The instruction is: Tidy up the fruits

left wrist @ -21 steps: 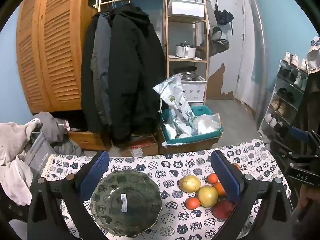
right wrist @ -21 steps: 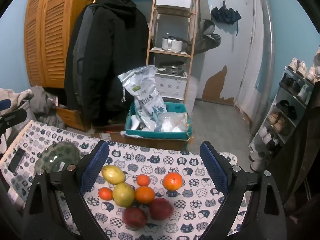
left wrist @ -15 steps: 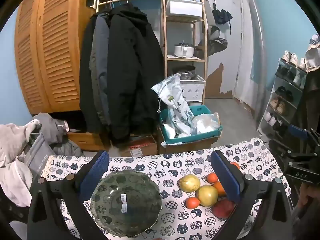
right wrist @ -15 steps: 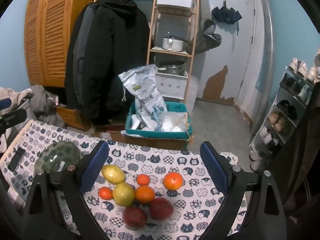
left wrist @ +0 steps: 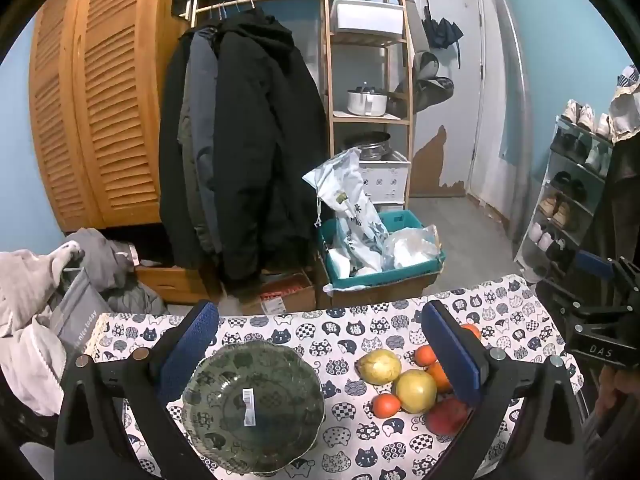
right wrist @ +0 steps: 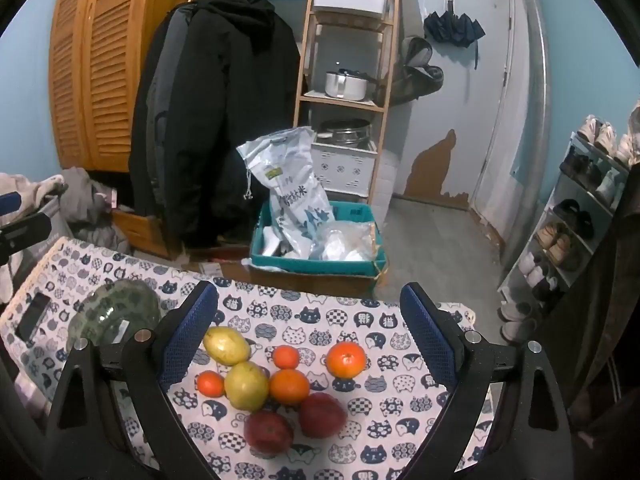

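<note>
the left gripper [left wrist: 320,360] is hanging wide apart with nothing between its blue pads [left wrist: 452,354], tilted down over a green glass bowl [left wrist: 254,404] that is sitting on the cat-print tablecloth [left wrist: 352,328]. a white sticker is showing on the bowl. the right gripper [right wrist: 308,332] is also standing wide, gripping nothing, framing the fruit cluster below it. nearest its camera, two red apples [right wrist: 296,418] are lying side by side, touching. just beyond them a yellow-green apple [right wrist: 246,386] and an orange [right wrist: 289,386] are sitting together, with a small tangerine [right wrist: 210,383] to the left. farther on, a yellow pear [right wrist: 226,346], another small tangerine [right wrist: 285,357] and a larger orange [right wrist: 346,360] are lying slightly apart. the bowl is resting well left of the fruit. past the table edge a teal crate [right wrist: 316,266] is holding bags, and dark coats [right wrist: 212,112] are hanging behind.
</note>
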`<action>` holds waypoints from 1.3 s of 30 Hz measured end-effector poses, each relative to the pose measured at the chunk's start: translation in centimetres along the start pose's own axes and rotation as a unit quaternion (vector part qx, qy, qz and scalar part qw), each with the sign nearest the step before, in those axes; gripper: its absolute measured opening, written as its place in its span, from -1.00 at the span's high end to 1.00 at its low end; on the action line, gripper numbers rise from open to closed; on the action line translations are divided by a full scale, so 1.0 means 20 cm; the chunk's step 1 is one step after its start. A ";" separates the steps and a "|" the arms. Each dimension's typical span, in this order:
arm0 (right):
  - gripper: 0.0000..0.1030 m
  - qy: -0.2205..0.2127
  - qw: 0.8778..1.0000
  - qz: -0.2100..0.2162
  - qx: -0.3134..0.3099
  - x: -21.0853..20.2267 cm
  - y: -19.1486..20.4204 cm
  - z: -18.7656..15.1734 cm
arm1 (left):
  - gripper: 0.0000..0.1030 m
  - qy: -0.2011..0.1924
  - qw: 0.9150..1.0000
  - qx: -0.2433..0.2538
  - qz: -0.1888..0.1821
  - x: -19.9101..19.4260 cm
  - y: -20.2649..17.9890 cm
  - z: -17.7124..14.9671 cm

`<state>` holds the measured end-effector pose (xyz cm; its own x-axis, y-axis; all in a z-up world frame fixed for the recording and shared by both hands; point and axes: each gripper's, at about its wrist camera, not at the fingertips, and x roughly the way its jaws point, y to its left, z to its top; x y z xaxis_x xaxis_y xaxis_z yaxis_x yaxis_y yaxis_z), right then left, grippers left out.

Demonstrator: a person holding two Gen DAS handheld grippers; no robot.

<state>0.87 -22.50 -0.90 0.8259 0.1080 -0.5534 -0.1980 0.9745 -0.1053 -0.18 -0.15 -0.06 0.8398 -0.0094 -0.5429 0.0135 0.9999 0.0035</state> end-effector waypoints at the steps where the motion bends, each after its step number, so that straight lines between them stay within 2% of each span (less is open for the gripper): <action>1: -0.77 0.000 1.000 0.000 0.000 0.00 0.00 0.00 | -0.99 0.000 1.000 0.000 0.000 0.00 0.00 0.00; 39: -0.77 0.003 1.000 0.000 -0.002 0.00 0.03 0.00 | -0.99 0.005 1.000 -0.002 -0.003 -0.01 -0.01 0.00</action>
<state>0.78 -21.99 -1.05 0.8229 0.1060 -0.5583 -0.1994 0.9738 -0.1091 -0.27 -0.42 -0.01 0.8345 -0.0163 -0.5508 0.0170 0.9998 -0.0038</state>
